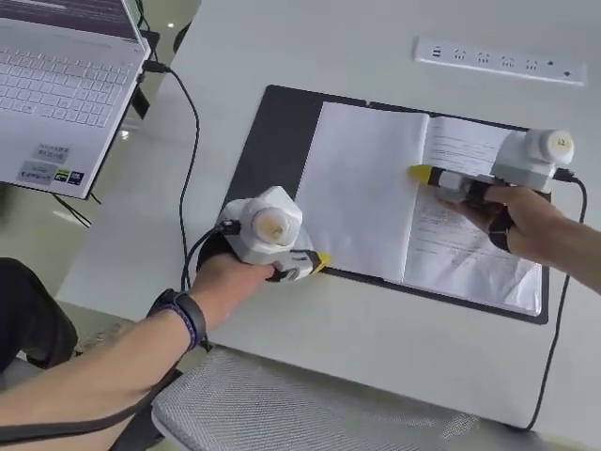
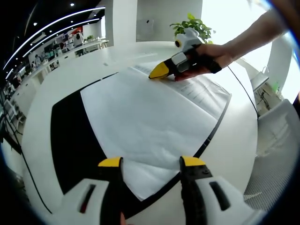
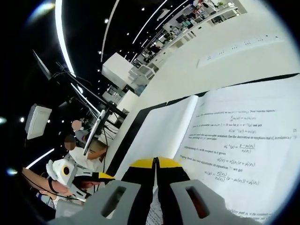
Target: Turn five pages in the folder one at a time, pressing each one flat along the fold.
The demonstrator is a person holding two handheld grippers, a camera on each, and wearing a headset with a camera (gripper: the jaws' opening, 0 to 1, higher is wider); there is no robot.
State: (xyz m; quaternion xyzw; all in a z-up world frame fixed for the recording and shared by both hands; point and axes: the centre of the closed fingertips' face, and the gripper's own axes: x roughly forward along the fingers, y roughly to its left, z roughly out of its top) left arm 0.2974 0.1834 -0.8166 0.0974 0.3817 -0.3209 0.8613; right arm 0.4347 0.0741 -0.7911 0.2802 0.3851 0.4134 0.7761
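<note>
A: What is shown, from the largest element down?

B: A white counter (image 1: pixel 310 47) is shown, with a black folder (image 1: pixel 268 141) lying open and flat near its middle. A blank page (image 1: pixel 362 188) is spread over the folder's left half, so that a strip of black cover is left bare beside it. A printed page (image 1: pixel 460 254) is spread over the right half. A laptop (image 1: pixel 56 85) is seen at the upper left of the head view, well apart from the folder. A power strip (image 1: pixel 512 59) is seen beyond the folder's far edge

A: How are the two tools placed?

B: The left gripper (image 1: pixel 315 265) is held at the folder's near edge, by the lower corner of the blank page. In the left gripper view its fingers (image 2: pixel 111 163) are seen apart, with that corner framed between them. Contact with the paper cannot be told. The right gripper (image 1: pixel 420 173) is laid across the printed page, with its yellow tips set at the fold near the page's top. In the right gripper view its fingers (image 3: pixel 143 164) are seen pressed together, and lines of print are seen just beyond them
</note>
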